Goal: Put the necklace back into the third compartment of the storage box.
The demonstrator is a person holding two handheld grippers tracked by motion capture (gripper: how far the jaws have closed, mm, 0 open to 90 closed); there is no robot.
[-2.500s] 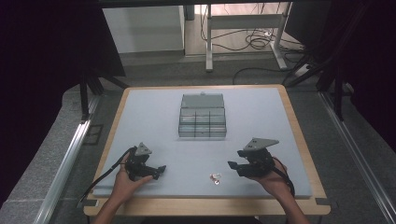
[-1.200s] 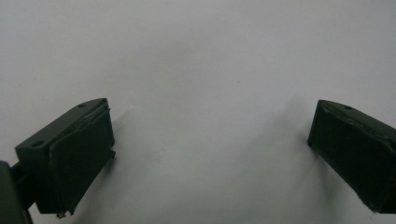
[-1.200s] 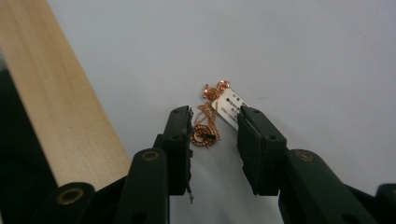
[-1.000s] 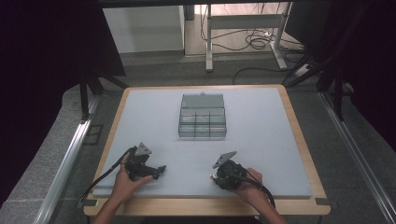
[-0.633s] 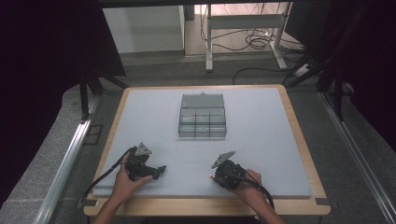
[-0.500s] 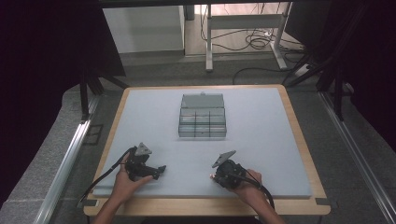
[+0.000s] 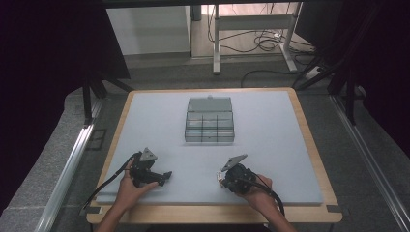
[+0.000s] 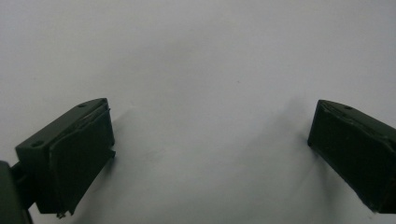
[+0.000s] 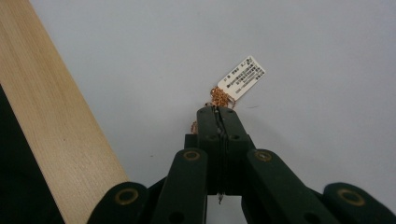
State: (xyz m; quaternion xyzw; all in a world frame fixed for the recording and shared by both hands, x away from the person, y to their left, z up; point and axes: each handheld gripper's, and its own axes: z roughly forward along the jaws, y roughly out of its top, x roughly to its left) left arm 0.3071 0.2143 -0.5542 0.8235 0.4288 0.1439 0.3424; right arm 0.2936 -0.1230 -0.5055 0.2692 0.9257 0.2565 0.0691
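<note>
On the worktop [image 7: 270,145], the compartment box [image 7: 210,126] sits well beyond the right gripper [image 9: 218,112], whose jaws have just pressed together on the tagged gold chain [image 9: 219,97]. Lift gently, straight up. Left gripper [image 8: 210,154] stays spread, empty.

The right hand-held gripper [image 9: 217,112] closed on the chain [image 9: 219,97].

Compartment box [image 7: 209,122] on table [image 7: 290,159], centre-back

white tag [image 9: 241,78] on gold chain [image 9: 218,98]: small print, too fine to read
</note>
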